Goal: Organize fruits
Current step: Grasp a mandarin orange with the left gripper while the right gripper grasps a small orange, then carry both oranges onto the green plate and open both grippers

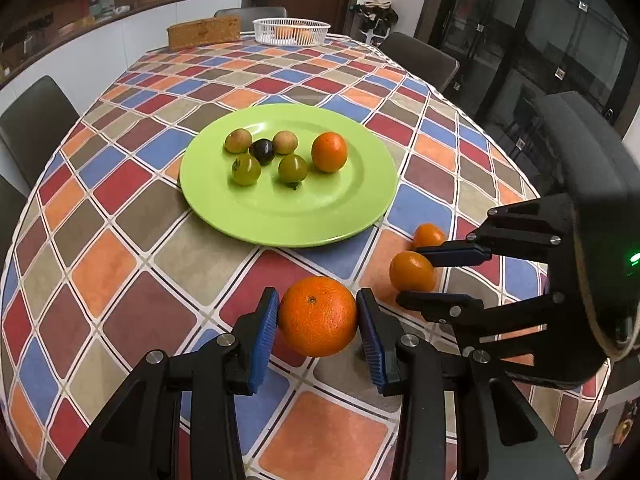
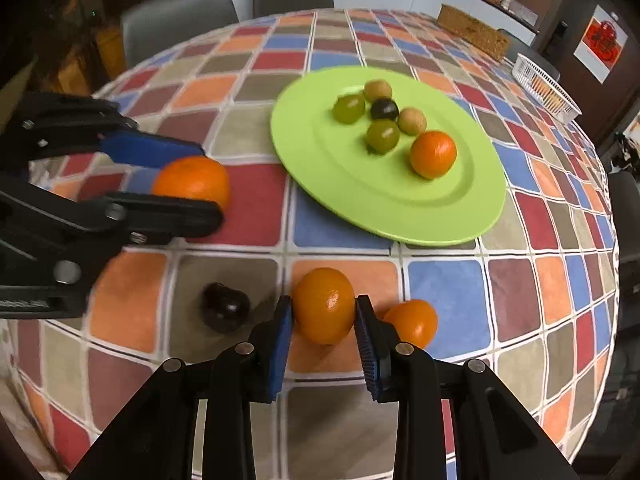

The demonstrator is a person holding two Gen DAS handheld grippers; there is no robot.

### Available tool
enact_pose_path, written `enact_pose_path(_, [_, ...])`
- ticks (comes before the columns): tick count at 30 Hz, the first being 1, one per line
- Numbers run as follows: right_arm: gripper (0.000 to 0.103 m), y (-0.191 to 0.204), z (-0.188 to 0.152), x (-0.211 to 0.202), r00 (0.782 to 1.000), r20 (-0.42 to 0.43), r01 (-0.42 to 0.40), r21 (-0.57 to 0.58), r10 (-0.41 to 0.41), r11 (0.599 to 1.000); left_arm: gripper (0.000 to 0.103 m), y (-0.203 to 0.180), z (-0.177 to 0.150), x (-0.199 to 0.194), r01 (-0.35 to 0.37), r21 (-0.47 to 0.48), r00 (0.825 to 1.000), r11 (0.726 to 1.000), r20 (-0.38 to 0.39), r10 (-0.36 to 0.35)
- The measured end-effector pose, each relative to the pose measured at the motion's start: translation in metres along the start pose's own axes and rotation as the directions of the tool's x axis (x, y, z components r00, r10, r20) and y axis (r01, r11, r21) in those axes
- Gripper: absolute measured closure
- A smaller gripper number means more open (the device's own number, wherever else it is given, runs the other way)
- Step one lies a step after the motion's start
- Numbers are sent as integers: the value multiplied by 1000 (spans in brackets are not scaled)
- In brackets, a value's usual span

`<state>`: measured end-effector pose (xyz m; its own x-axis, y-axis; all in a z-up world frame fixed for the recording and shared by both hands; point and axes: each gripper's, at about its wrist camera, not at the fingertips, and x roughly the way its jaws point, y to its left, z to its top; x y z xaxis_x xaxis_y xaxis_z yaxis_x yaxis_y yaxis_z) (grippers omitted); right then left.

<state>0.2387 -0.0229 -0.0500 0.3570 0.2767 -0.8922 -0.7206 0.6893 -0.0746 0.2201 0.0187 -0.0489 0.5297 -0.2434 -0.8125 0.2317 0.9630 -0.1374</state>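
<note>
A green plate [image 1: 320, 216] [image 2: 332, 168] on the checked tablecloth holds an orange [image 1: 329, 151] [image 2: 433, 154], a dark plum [image 1: 263, 151] and several small green and tan fruits. My left gripper [image 1: 318, 322] [image 2: 202, 184] is shut on a large orange [image 1: 318, 320] [image 2: 192, 180] just off the plate's near edge. My right gripper [image 2: 324, 312] [image 1: 416, 274] is shut on a smaller orange [image 2: 324, 304] [image 1: 412, 271]. Another small orange [image 2: 414, 320] [image 1: 428, 235] lies right beside it. A dark plum [image 2: 225, 307] lies on the cloth left of my right gripper.
A white basket [image 1: 291, 31] [image 2: 544, 88] with orange fruit and a brown woven box [image 1: 204, 32] [image 2: 472, 30] stand at the table's far end. Dark chairs [image 1: 36, 120] surround the table. The table edge curves close on the right.
</note>
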Motion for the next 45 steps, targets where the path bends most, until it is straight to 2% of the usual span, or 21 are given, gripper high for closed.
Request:
enact_pose_path(9, [71, -13, 8, -28, 991, 130, -41, 94, 29, 995, 64, -1, 12, -6, -7, -1, 999, 1000, 41, 7])
enact_pose_path(19, [71, -48, 27, -40, 973, 232, -47, 201, -1, 978, 64, 1, 46, -7, -27, 12, 994, 1000, 109, 25])
enact_pose_path(28, [71, -73, 47, -19, 977, 214, -49, 244, -5, 969, 64, 12, 69, 24, -20, 11, 996, 1000, 88, 19])
enact_pose_path(41, [71, -91, 51, 20, 988, 152, -55, 287, 11, 956, 64, 20, 73, 57, -38, 18, 999, 999, 31, 37])
enact_pose_path(43, [71, -92, 51, 21, 988, 155, -53, 293, 8, 955, 63, 20, 73, 58, -46, 25, 999, 999, 28, 45])
enact_pose_path(45, [70, -92, 51, 22, 988, 152, -52, 301, 6, 952, 58, 20, 74, 57, -50, 25, 998, 998, 33, 49])
